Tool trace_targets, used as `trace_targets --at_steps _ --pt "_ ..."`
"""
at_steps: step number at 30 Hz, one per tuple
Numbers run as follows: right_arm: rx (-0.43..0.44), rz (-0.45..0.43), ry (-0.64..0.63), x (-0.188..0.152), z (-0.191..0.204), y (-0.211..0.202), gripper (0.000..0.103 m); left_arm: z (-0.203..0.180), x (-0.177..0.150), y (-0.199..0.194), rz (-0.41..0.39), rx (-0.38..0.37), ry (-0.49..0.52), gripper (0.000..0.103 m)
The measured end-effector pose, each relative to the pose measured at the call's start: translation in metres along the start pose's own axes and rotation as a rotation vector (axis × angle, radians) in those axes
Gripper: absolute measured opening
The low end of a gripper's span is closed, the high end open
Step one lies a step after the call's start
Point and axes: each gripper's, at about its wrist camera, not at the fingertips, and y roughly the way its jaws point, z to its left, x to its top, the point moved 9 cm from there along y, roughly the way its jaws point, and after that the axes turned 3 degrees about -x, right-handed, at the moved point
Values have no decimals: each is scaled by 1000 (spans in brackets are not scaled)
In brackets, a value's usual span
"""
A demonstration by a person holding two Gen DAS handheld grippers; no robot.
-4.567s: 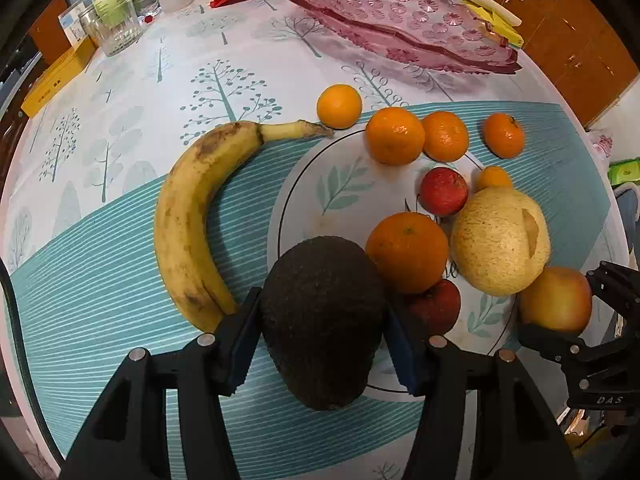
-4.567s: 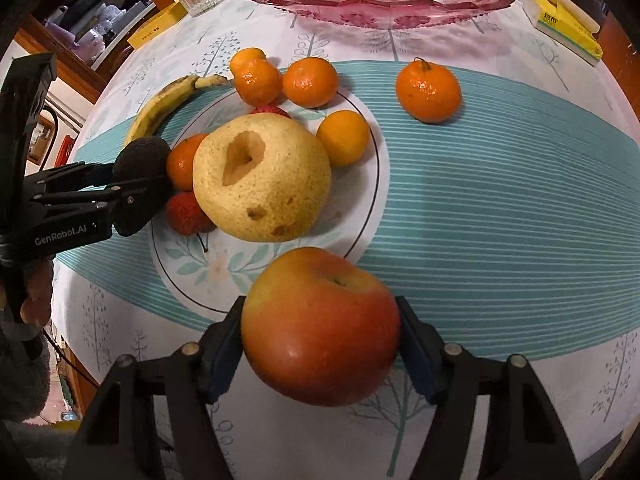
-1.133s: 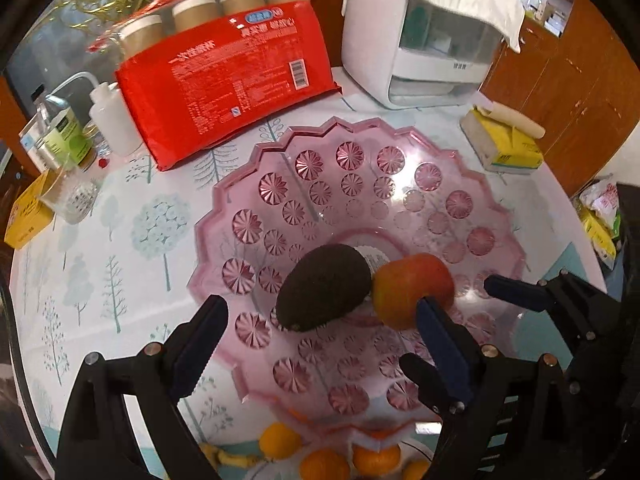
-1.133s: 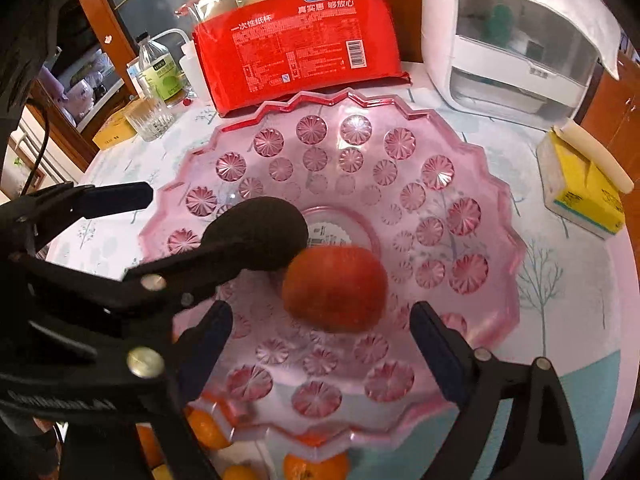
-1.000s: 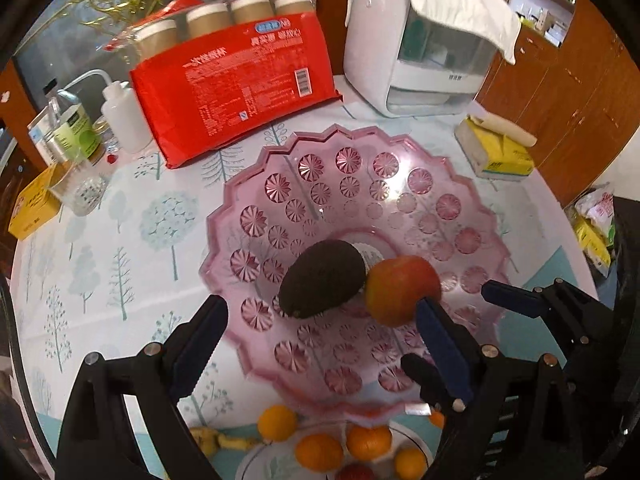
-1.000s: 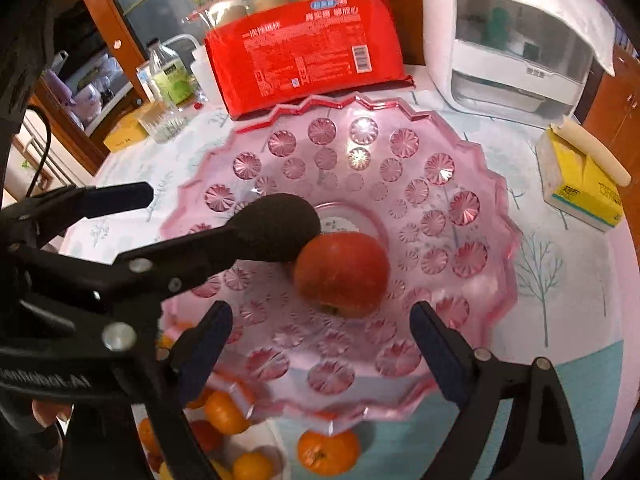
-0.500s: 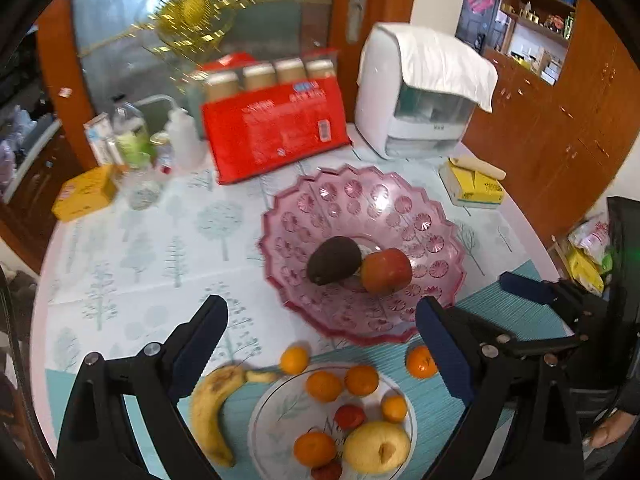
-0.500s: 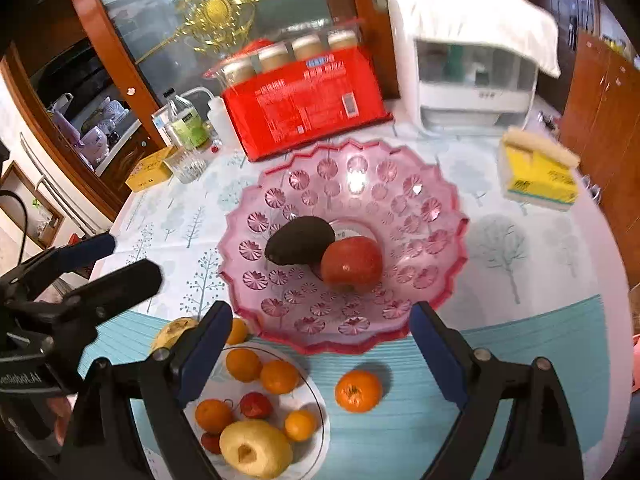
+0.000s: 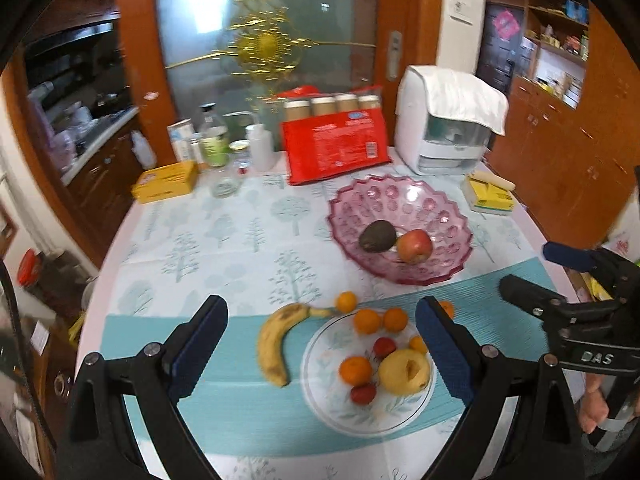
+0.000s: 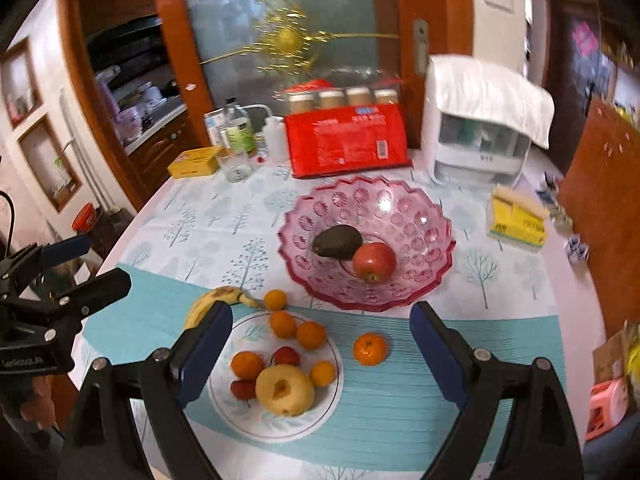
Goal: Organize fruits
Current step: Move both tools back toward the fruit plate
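Both grippers, left gripper [image 9: 320, 344] and right gripper [image 10: 320, 348], hang released and empty; next, I'd lower squarely over the banana [image 9: 276, 340], at nine o'clock of the plate [image 9: 320, 412].

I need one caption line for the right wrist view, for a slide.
Open right tool above the table: avocado and apple in the pink bowl, other fruit on the white plate.

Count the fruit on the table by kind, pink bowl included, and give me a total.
Oranges: 6
Small red fruits: 2
Banana: 1
Large yellow fruit: 1
Avocado: 1
Apple: 1
Total: 12
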Motion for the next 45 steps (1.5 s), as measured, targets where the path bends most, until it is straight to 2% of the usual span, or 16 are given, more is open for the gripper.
trace_targets --at_steps 5,9,11,17,22,29,37,45 --pt "0 -63 -66 -7 24 -27 91 23 -14 -26 -24 48 -32 94" --pt "-5 -72 -61 -11 35 -35 91 34 -20 -38 -29 42 -30 94" --pt "5 -71 -55 -13 40 -37 91 39 -20 -38 -24 31 -23 94" --pt "-57 -61 -9 -21 47 -32 91 55 -23 -24 21 3 32 94" --pt "-125 0 50 -38 48 -8 91 68 -30 6 80 -24 98 94" --pt "-159 110 212 -69 42 31 91 70 -45 64 180 -110 201 94" --pt "-170 227 348 -114 38 75 91 72 -65 140 297 -193 238 94" --pt "-195 288 459 -141 31 107 91 75 -78 201 362 -196 249 94"
